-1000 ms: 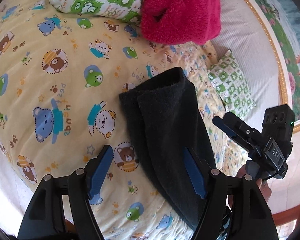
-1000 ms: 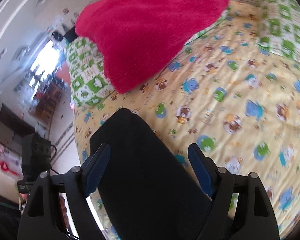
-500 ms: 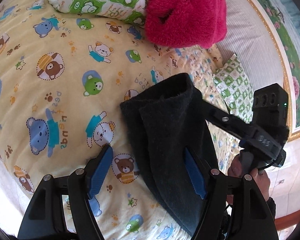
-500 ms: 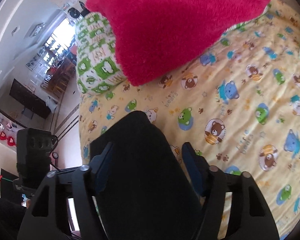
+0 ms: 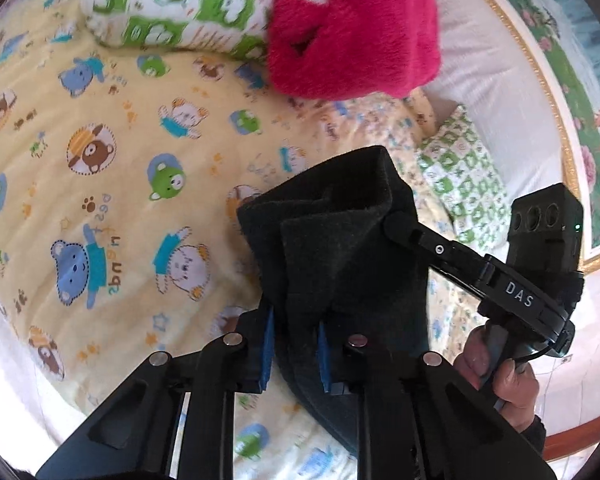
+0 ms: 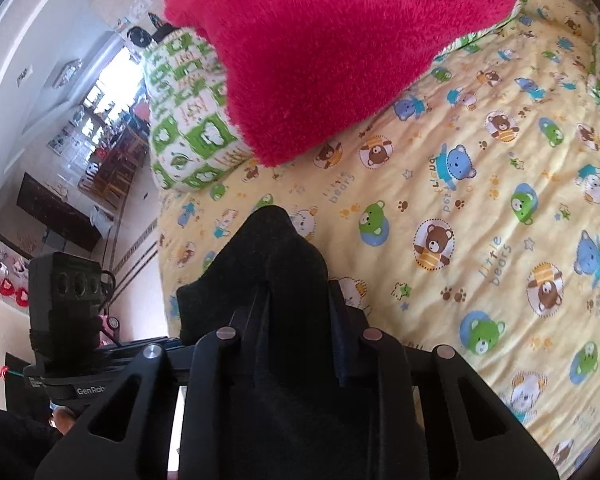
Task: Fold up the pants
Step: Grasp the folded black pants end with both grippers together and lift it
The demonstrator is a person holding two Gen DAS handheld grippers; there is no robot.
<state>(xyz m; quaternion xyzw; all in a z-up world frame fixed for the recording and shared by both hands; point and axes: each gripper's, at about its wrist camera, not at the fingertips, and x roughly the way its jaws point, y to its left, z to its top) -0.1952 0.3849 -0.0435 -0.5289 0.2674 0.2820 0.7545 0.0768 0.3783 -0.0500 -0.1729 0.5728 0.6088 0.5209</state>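
We see the dark pants folded into a long strip on the yellow bear-print bedspread, their long axis running away from us toward the red plush pillow. Our left gripper pinches the strip's near-left edge, fingers level. Our right gripper, reaching in from the right side, is clamped on the pants too.

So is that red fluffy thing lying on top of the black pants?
No, the red plush sits farther up the bed, apart from the pants.
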